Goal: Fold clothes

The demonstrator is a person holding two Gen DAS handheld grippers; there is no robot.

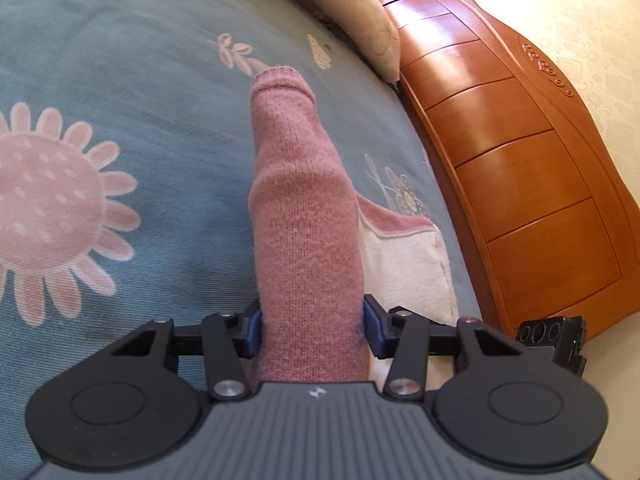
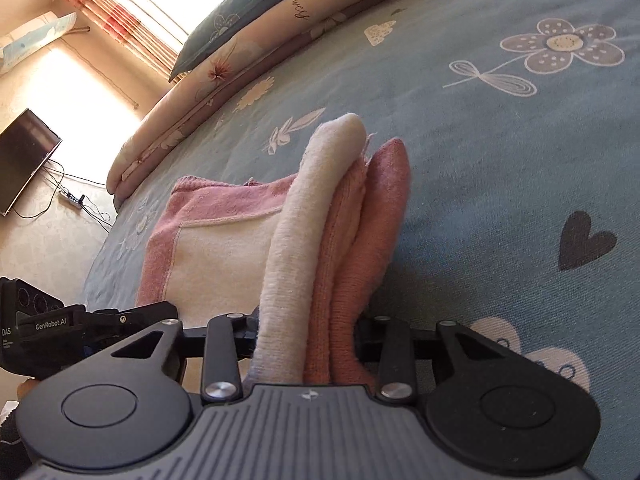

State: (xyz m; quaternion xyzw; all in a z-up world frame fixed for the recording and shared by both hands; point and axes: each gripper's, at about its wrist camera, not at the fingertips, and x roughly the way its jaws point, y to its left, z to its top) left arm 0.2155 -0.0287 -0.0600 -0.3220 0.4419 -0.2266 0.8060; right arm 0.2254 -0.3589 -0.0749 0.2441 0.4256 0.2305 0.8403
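A pink knit garment with a cream fleecy lining lies on a blue flowered bedspread (image 1: 120, 60). In the left wrist view my left gripper (image 1: 312, 330) is shut on a thick pink sleeve (image 1: 300, 184) that runs away from the jaws, its cuff resting on the bed. The cream and pink body (image 1: 404, 256) lies to its right. In the right wrist view my right gripper (image 2: 308, 336) is shut on a bunched fold of the garment (image 2: 340, 216), cream layer on the left, pink layers on the right. The flat body (image 2: 216, 248) lies to the left.
A wooden footboard (image 1: 520, 184) borders the bed on the right in the left wrist view, with a pillow (image 1: 360, 8) beyond. The other gripper (image 2: 60, 332) shows at the lower left of the right wrist view. Folded quilts and a pillow (image 2: 248, 40) lie along the far bed edge; a television (image 2: 24, 160) stands on the floor side.
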